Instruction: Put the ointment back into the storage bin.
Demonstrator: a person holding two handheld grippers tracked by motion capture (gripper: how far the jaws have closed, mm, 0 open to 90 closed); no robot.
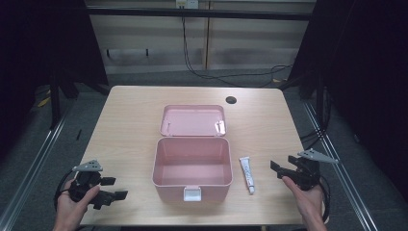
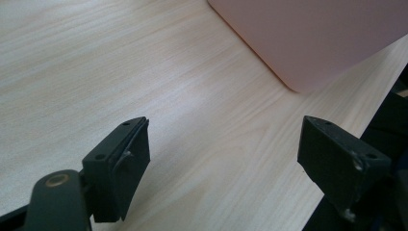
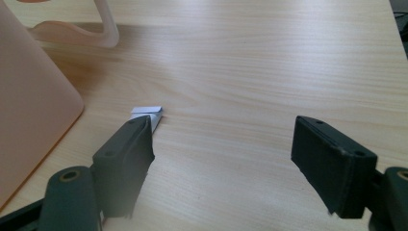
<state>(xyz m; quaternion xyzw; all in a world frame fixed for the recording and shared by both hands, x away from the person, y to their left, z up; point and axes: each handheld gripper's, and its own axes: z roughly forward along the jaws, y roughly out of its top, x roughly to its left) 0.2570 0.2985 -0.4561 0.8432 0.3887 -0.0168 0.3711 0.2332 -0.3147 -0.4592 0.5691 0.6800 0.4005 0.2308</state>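
Right gripper (image 1: 278, 169) jaws wide apart, empty. Tube (image 1: 247, 174) at its 9 o'clock, long axis 12–6, beside pink box (image 1: 191, 166). Left gripper (image 1: 113, 188) also gaping, farther away.

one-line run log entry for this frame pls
left hand-held gripper: open, empty | right hand-held gripper: open, empty | white tube: on table, right of open pink plastic box | box: empty

tube (image 3: 146, 114): mostly hidden behind jaw | box (image 2: 312, 38): cut off by frame edge
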